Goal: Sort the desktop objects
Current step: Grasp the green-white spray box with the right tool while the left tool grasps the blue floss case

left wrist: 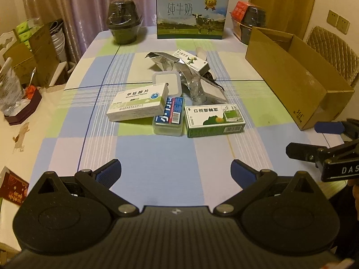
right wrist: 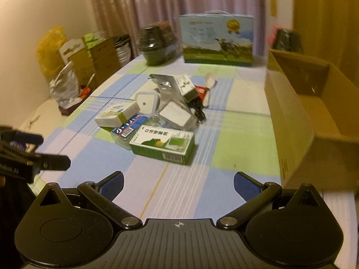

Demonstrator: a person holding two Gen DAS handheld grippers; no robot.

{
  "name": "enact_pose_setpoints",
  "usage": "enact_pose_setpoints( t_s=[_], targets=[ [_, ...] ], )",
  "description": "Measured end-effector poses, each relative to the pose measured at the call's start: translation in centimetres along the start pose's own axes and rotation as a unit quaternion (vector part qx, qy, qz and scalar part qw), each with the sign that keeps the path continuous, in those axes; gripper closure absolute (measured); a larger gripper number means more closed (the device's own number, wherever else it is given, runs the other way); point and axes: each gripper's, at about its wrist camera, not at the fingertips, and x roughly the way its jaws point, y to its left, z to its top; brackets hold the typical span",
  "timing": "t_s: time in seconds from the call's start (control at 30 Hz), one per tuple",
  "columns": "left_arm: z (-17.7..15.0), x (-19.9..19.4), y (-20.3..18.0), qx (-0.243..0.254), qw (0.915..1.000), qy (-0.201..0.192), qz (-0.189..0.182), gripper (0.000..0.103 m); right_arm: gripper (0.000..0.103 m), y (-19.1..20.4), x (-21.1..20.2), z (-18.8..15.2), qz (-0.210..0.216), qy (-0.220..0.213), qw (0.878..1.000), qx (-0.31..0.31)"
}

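Left view: left tongs released, empty, low over the worktop; pile lies mid-worktop, carton at right, likely the destination.
Right view: right tongs released, aimed towards green box, nearest pick.

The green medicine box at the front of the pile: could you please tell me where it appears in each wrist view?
Left wrist view: the green medicine box lies just right of centre, nearest box of the pile.
Right wrist view: it lies just left of centre, below the pile.
Shared landmark: the milk carton at the table's far edge.
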Motion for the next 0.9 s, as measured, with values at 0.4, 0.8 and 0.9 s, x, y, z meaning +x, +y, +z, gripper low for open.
enact_pose_setpoints(
  t_s=[0.4,0.8,0.9],
  targets=[
    [2.3,5.0,2.1,0.043,0.999,0.011,-0.005,0.001,0.002,0.0,5.2,1.9,0.032,0.016,0.988,-0.151],
    [3.8,10.1,2.5,0.086,0.9957,0.02,-0.03,0.01,0.02,0.6,11.5,3.6,0.072,0.051,0.961,-0.262],
    [3.9,11.0,2.6,0.091,0.9949,0.022,-0.038,0.01,0.021,1.0,12.9,3.8,0.086,0.061,0.95,-0.293]
  ],
)
